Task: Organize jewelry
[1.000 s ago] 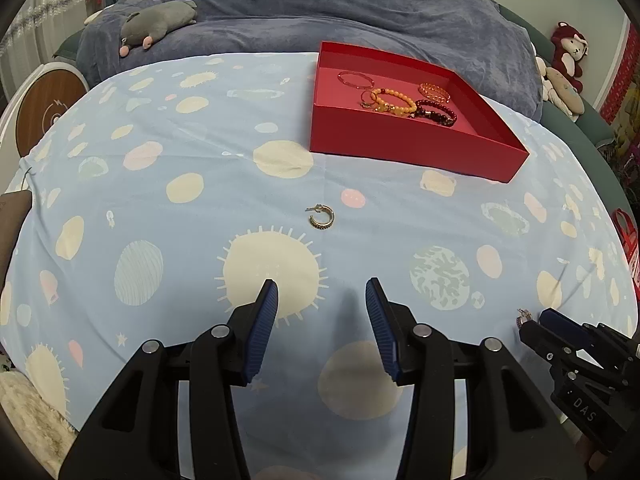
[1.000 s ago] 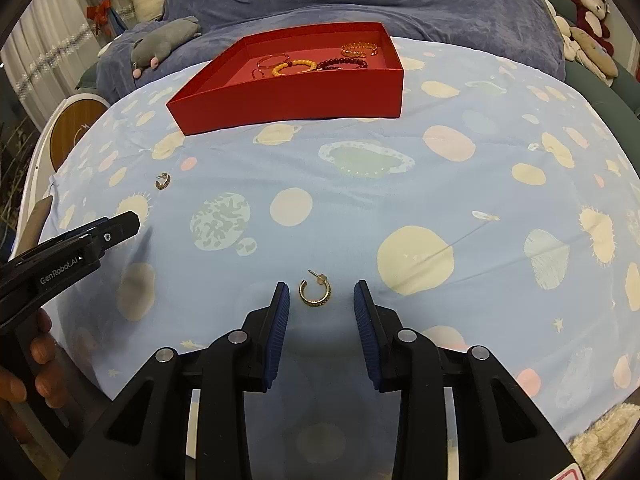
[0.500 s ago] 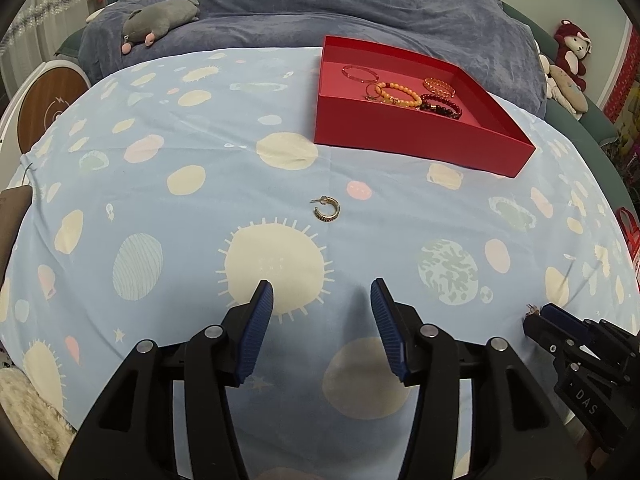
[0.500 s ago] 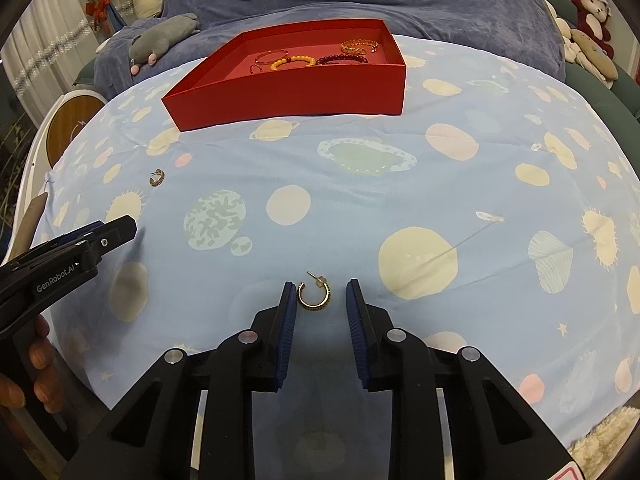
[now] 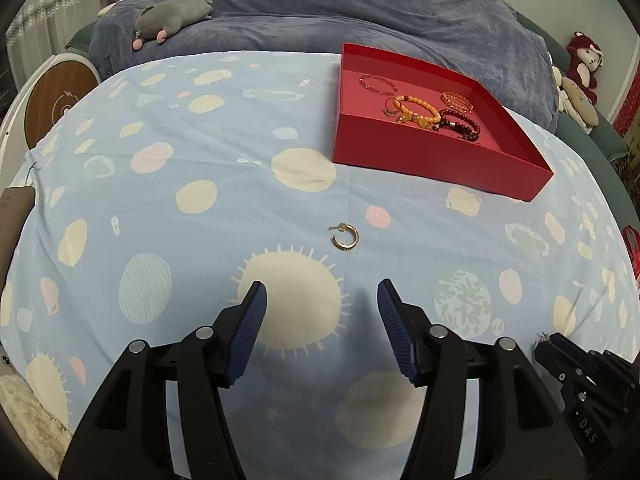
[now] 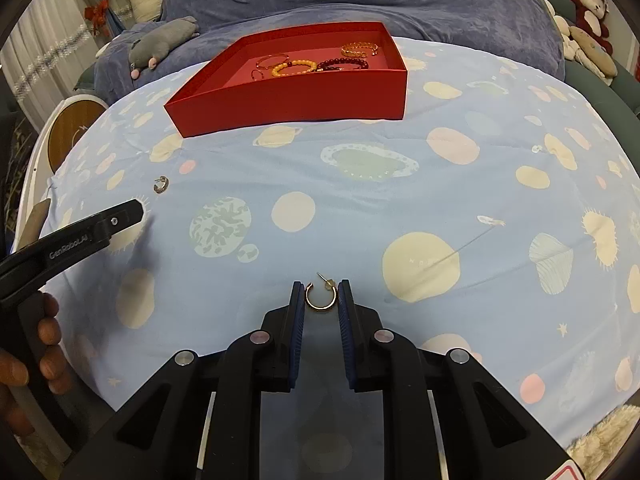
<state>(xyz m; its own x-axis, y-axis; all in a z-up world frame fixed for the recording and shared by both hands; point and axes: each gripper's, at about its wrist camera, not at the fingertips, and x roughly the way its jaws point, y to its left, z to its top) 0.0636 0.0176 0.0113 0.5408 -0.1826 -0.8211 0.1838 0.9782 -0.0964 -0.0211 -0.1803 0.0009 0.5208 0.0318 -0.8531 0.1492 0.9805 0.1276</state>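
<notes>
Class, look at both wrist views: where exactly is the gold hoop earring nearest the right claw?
In the right wrist view the gold hoop earring lies on the blue sheet between the closing right claw fingers, in front of the red tray.

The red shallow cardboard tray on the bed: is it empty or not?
Not empty: the red shallow cardboard tray holds several beaded bracelets.

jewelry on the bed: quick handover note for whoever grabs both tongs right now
Right tongs: just been closing, blue pads at the sides of a gold hoop earring lying on the planet-print sheet; contact unclear.
Left tongs: just been opening, empty, short of the second gold hoop earring.
Done: bead bracelets lie in the red cardboard tray.
Left: both earrings into the tray.
</notes>
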